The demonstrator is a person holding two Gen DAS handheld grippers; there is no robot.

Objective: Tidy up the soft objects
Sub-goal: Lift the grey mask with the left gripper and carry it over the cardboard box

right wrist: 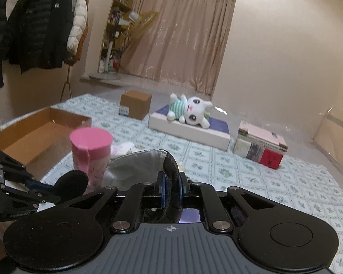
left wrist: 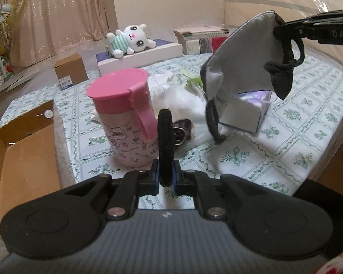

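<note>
The right gripper [right wrist: 170,188] is clamped on the edge of a limp cloth face mask [left wrist: 240,52], held above the table [left wrist: 285,123]. The left gripper [left wrist: 165,178] pinches a black round pad [left wrist: 165,141], probably soft foam. Both are light and floppy, best held by their edges.

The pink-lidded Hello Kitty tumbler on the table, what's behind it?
Behind the pink-lidded Hello Kitty tumbler lies crumpled white frilly cloth on the green-patterned tablecloth. The tumbler hides the cloth's near left part, so anything else there stays hidden.

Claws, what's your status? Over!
Left claw shut on black round pad. Right claw shut on gray mask, lifted. Pink cup close ahead.
</note>
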